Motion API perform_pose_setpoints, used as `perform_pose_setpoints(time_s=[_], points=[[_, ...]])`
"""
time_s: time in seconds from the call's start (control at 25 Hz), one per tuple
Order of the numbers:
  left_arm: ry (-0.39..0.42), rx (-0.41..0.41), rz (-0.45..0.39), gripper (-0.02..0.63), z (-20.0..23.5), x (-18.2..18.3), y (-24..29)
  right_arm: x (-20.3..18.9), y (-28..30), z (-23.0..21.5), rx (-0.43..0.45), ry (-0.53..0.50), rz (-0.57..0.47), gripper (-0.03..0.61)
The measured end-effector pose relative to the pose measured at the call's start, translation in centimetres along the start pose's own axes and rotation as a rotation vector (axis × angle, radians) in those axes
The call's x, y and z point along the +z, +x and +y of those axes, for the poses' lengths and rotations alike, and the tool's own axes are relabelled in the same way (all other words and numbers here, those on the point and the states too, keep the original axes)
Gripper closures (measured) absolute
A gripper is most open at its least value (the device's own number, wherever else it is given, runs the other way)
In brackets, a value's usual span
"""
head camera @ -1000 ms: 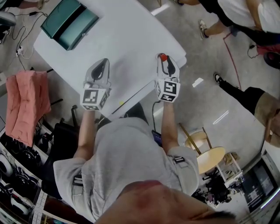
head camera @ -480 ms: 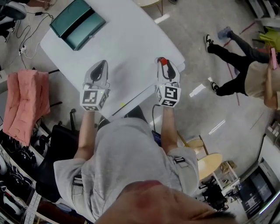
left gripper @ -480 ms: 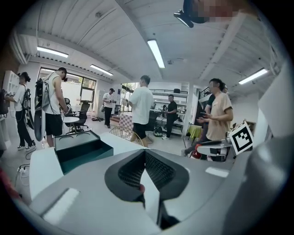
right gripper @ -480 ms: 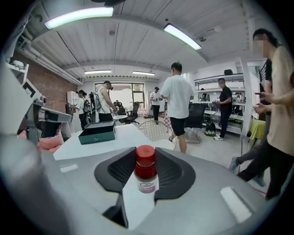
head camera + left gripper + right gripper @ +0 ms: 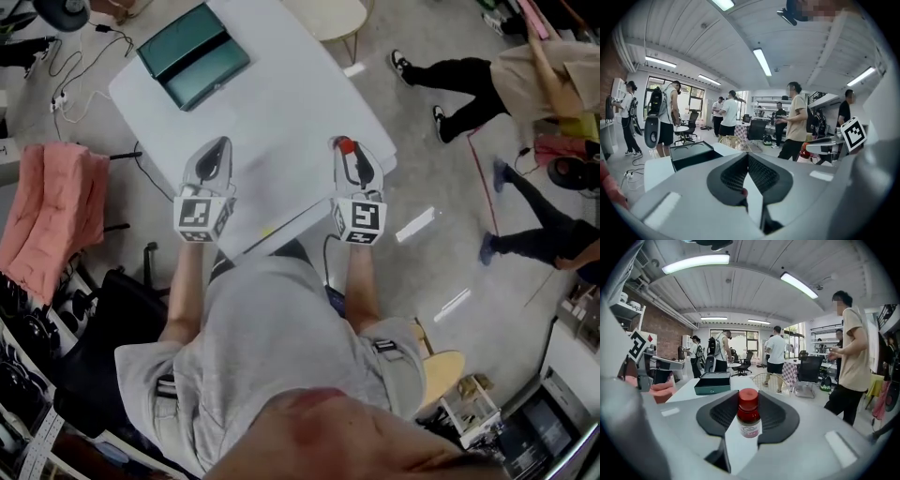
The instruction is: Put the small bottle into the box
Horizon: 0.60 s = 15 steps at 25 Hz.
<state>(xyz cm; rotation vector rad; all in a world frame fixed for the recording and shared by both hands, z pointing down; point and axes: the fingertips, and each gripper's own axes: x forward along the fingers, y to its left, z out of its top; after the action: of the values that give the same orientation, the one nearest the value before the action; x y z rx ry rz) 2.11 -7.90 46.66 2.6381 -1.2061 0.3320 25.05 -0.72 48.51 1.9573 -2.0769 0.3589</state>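
Right claw [image 5: 749, 405]: it is gripping the small bottle [image 5: 749, 420] between its two dark pads, which are pressing on the bottle's sides. The bottle is standing upright in the grip and is showing a red cap, a dark red body and a pale label.

In the head view, the right claw [image 5: 351, 156] is hanging over the near right corner of the white bench [image 5: 281, 103]. The bottle's red cap [image 5: 344, 145] is sticking out at the claw's tip.

Left claw [image 5: 747, 157]: its pads are meeting at the tips, so it is standing narrow and carrying nothing. In the head view the left claw [image 5: 214, 152] is hovering over the near left part of the bench, well apart from the right claw and level with it.

Box [image 5: 192, 56]: dark green, it is sitting on the far left corner of the bench, well apart from both claws and from the bottle. In the right gripper view the box [image 5: 712, 383] is appearing beyond the bottle and to its left. In the left gripper view the box [image 5: 691, 154] is appearing ahead and to the left.

Surroundings: a pink cloth [image 5: 52, 216] is hanging beside the bench on the left. Several people [image 5: 855, 362] are standing on the floor beyond the bench.
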Motion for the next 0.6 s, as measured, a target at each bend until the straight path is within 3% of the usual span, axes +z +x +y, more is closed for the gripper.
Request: perform_pose_setpoints(time_s=[0.6], points=[[-0.045,0.195,-0.112,0.603,6.1,2.7,-6.6,5.6,3.0,11.2,0.279,-0.117,-0.085,0.449]])
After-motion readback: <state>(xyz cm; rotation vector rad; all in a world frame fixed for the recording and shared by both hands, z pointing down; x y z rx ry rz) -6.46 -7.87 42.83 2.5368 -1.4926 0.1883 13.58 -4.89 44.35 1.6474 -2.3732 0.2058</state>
